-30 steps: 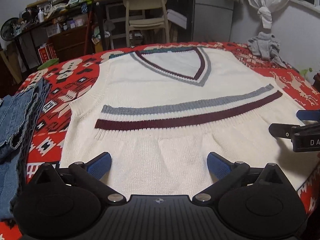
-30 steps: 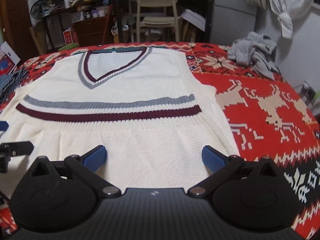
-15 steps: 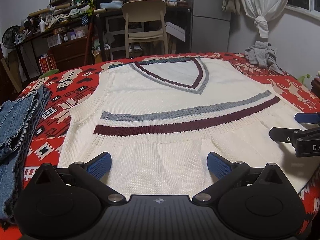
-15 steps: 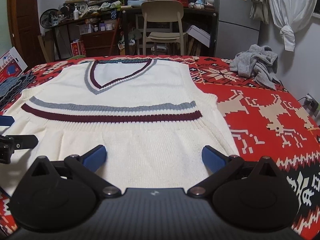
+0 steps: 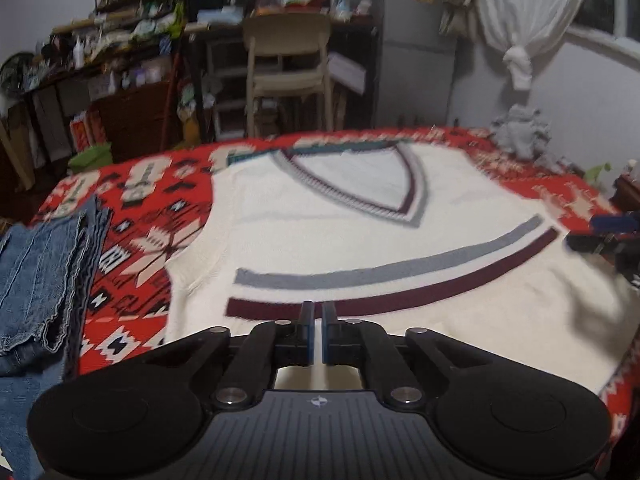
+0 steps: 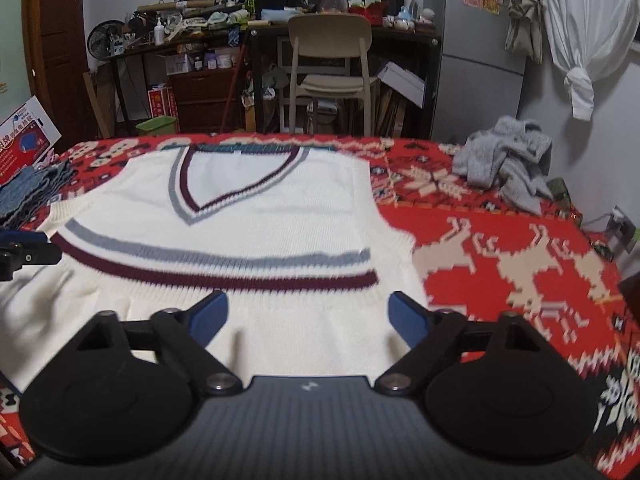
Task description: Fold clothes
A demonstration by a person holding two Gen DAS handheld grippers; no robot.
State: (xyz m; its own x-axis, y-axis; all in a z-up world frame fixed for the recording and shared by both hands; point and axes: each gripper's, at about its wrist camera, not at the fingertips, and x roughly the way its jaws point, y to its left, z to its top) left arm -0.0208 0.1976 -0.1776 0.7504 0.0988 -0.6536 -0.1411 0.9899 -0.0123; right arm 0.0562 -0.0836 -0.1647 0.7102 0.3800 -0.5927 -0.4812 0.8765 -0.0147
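A cream knitted vest [image 5: 340,216] with a grey and a maroon stripe and a V-neck lies flat on the red patterned blanket [image 6: 500,264], neck away from me. My left gripper [image 5: 316,332] sits at the vest's near hem on the left side, its blue pads pressed together on a thin strip of the cream knit. My right gripper [image 6: 308,316] is over the hem of the vest [image 6: 260,208] on the right side. Its jaws are closing but still stand wide, with the knit between them and no pad pressing on it.
Folded blue jeans [image 5: 40,272] lie at the blanket's left edge. A crumpled grey garment [image 6: 504,160] sits at the far right corner. Beyond the bed stand a beige chair [image 6: 328,64] and cluttered shelves. Bare blanket stretches to the right of the vest.
The left jaws went from wide open to shut at the hem. The right jaws have drawn closer together. Both views have risen and now show more of the room.
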